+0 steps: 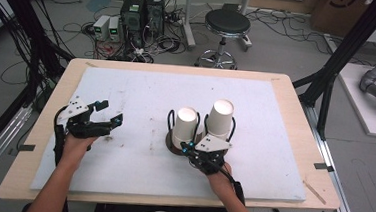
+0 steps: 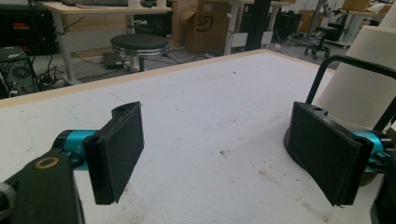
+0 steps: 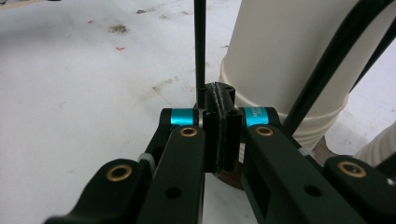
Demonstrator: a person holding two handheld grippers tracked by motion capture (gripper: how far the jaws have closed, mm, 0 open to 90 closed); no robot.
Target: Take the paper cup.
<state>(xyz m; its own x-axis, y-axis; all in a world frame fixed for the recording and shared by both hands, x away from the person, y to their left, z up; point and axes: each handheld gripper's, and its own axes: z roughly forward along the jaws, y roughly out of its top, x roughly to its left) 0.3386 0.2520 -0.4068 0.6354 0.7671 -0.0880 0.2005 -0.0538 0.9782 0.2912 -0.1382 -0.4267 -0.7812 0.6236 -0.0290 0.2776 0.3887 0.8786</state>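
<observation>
White foam sheet (image 1: 137, 162) covers the wooden counter (image 1: 50, 106), and near its middle two upturned paper cups (image 1: 185, 127) stand side by side, each over a black wire holder (image 1: 169, 118) on a dark round base. At the near edge of those bases the right tool (image 3: 221, 119) has its pads pressed together on nothing, its tips beside a wire upright. Well apart to the left, the left tool (image 1: 108, 113) hovers with jaws wide and empty.

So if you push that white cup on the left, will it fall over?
Probably. The left cup looks like thin paper, so likely light. It stands upside down, narrow end up, so it may slide first. The black wire frame around it might catch it. The right gripper sits shut at its base.
</observation>
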